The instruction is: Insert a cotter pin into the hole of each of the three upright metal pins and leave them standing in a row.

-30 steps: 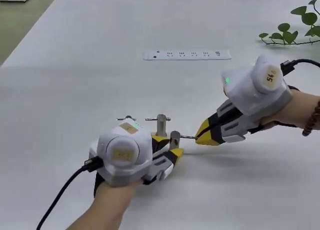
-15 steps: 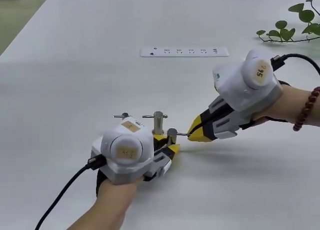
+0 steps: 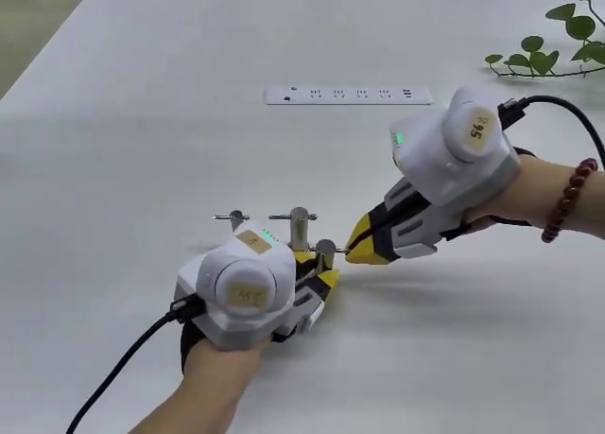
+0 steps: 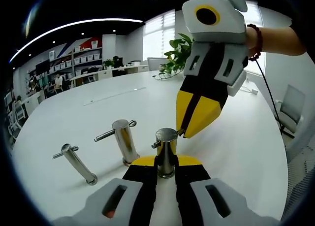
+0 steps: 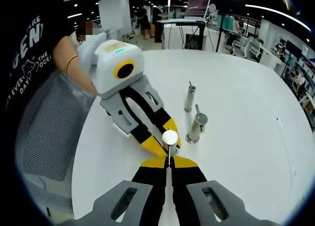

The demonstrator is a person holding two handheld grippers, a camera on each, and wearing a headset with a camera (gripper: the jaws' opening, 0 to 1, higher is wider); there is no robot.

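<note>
White counter [image 3: 142, 169], left tongs [image 4: 166, 163] clamped on the nearest upright metal pin [image 4: 166, 146], right tongs [image 5: 169, 162] pinched together on a cotter pin [image 4: 155, 144] (tip poking through the hole), second pin [image 4: 125, 140] and third pin [image 4: 76, 162] standing left, cotters fitted

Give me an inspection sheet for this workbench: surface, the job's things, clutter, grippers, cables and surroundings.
Surface: white table, plain and matte.
Job's things: three metal pins standing in a row; far pin and middle pin each carry a cotter pin; near pin has a loose cotter pin at its hole.
Clutter: power strip.
Grippers: left gripper shut on the near pin; right gripper shut on the loose cotter pin.
Cables: left cable and right cable, both black, trailing off.
Surroundings: plant at the table's far corner; office desks beyond.
</note>
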